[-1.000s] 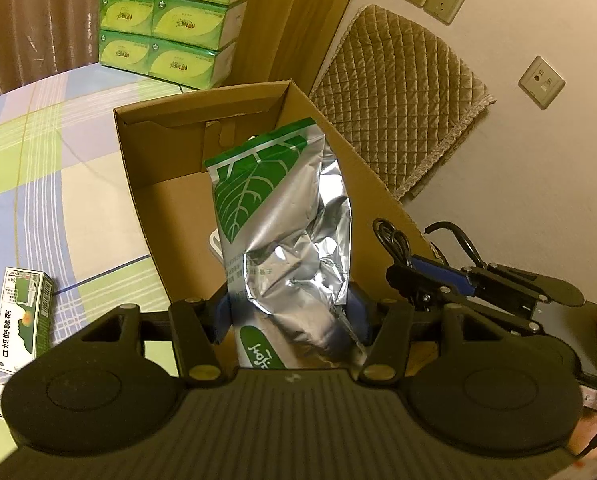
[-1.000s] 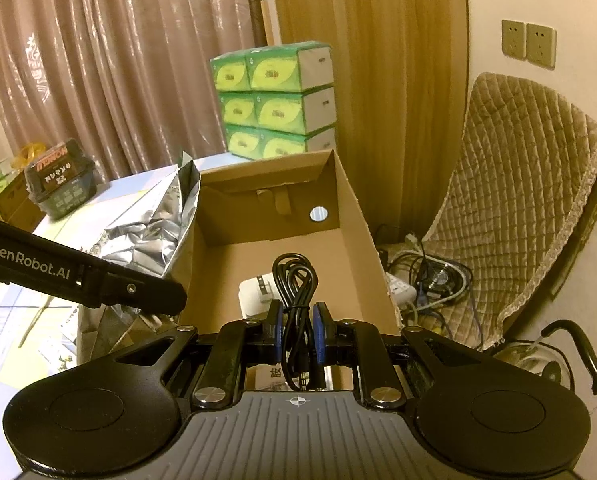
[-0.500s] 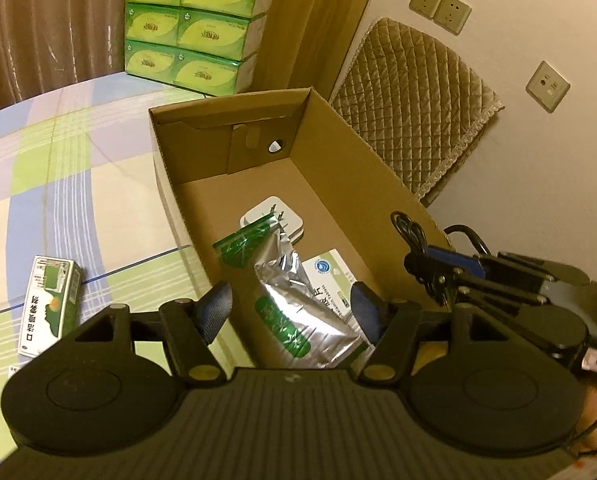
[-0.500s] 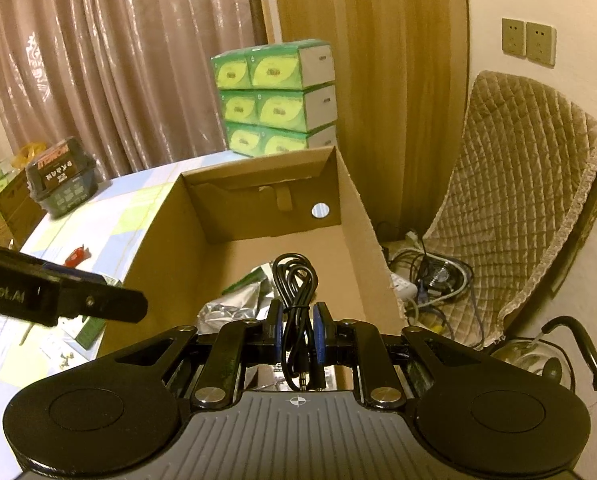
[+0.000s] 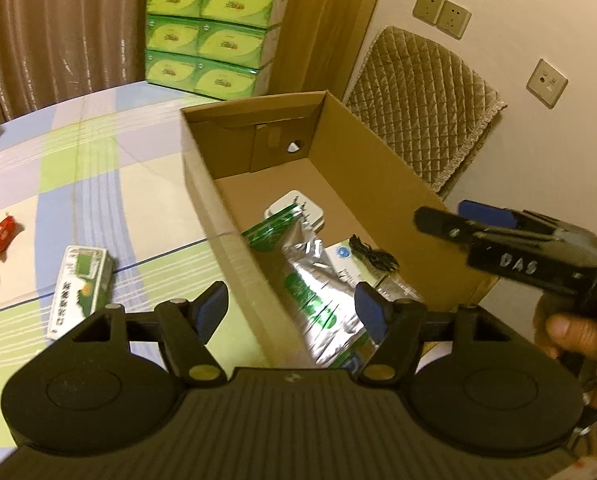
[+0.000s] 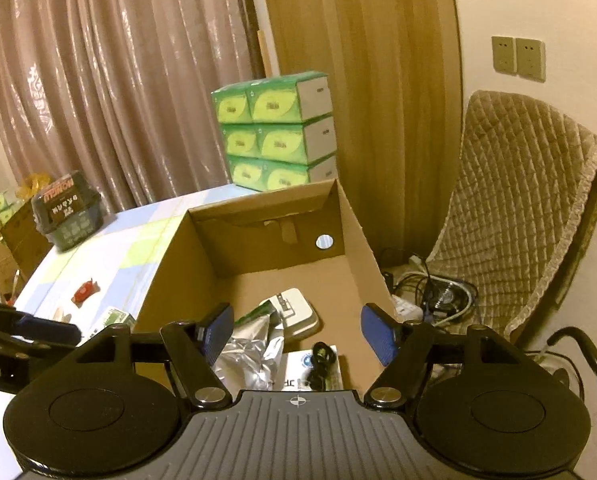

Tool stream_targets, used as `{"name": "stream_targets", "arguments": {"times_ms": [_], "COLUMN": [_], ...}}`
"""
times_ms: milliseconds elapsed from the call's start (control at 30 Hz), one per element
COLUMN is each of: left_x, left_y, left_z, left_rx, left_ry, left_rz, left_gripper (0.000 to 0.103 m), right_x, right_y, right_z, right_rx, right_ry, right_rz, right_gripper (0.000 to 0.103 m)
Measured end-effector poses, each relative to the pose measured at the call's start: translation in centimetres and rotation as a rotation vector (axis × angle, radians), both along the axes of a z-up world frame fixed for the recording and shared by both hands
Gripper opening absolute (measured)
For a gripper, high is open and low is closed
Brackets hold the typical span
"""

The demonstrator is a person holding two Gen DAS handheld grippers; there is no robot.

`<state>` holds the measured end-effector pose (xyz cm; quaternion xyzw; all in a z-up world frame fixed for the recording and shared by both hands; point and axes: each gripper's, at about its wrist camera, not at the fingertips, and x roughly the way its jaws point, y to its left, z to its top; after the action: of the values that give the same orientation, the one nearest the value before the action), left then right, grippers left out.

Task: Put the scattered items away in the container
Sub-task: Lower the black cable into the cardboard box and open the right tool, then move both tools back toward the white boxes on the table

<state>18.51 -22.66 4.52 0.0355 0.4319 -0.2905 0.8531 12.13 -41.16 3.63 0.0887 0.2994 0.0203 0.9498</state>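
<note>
An open cardboard box (image 5: 382, 152) (image 6: 354, 232) stands on the table. Inside lie a silver and green foil pouch (image 5: 318, 292) (image 6: 250, 356), a white charger (image 5: 302, 208) (image 6: 298, 308), a white leaflet pack (image 5: 344, 256) (image 6: 298, 368) and a coiled black cable (image 5: 372, 254) (image 6: 322, 360). My left gripper (image 5: 292, 312) is open and empty above the box's near left wall. My right gripper (image 6: 298, 330) (image 5: 470, 220) is open and empty over the box's near end. On the table left of the box lie a green and white carton (image 5: 80, 280) (image 6: 112, 316) and a red packet (image 5: 3, 236) (image 6: 84, 290).
Stacked green tissue boxes (image 5: 214, 32) (image 6: 278, 136) stand behind the box. A quilted chair (image 5: 422, 96) (image 6: 518, 208) is right of it, with cables and a power strip (image 6: 426, 296) on the floor. A dark basket (image 6: 66, 216) sits far left. A hand (image 5: 574, 332) holds the right gripper.
The left gripper let the foil pouch fall into the box and drew back to the left. The right gripper opened and the black cable dropped into the box.
</note>
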Motion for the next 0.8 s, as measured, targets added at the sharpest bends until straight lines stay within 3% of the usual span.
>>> {"name": "stream_targets", "arguments": {"times_ms": [433,800], "left_x": [-6.1,-10.9], "left_y": [8.9,17.6], "left_z": [-1.8,-3.6], "left_rx": [0.002,0.089], "left_ry": [-0.017,-0.019], "left_rz": [0.140,0.269], "left_gripper": [0.086,0.096], "right_x": [-4.9,-7.4], "right_y": [4.5,11.5], "right_z": [1.2,1.6], "right_rx": [0.036,0.017], "right_ry": [-0.013,-0.008], "right_rz": [0.058,0.190], "right_gripper": [0.068,0.068]}}
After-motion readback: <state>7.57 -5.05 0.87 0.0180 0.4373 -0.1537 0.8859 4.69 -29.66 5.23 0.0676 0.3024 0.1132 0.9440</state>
